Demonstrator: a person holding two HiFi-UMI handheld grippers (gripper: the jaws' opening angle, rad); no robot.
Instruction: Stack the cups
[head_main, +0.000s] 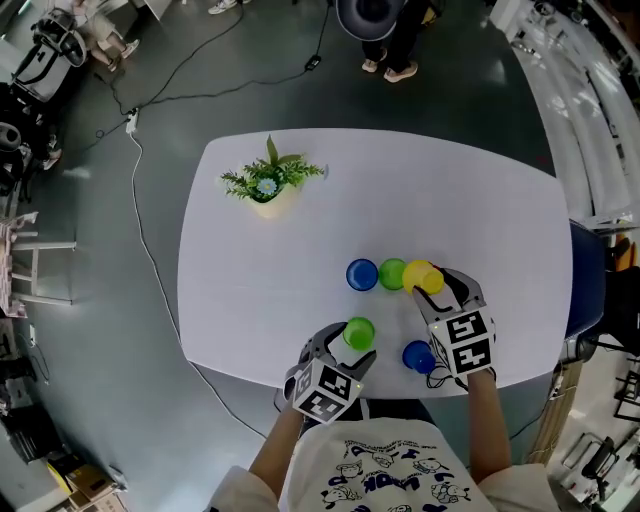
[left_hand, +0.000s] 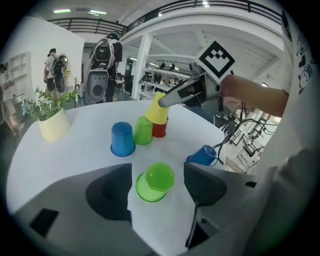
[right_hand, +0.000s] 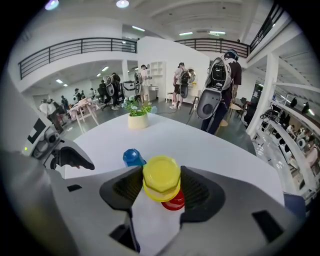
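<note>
Gripping the yellow cup (right_hand: 161, 176) by its sides over the red cup (right_hand: 176, 202) with my right gripper (right_hand: 161, 189), I judge it light, slick and crushable, while my left gripper (left_hand: 158, 189) stands open astride the green cup (left_hand: 156, 179) on the table (head_main: 280, 290).

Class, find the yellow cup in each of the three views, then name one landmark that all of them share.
Head view: the yellow cup is right of centre, at the tip of the right tool.
Left gripper view: above centre, across the table.
Right gripper view: low centre, gripped between the jaws.
Shared landmark: the potted plant, which shows in all three views.
</note>
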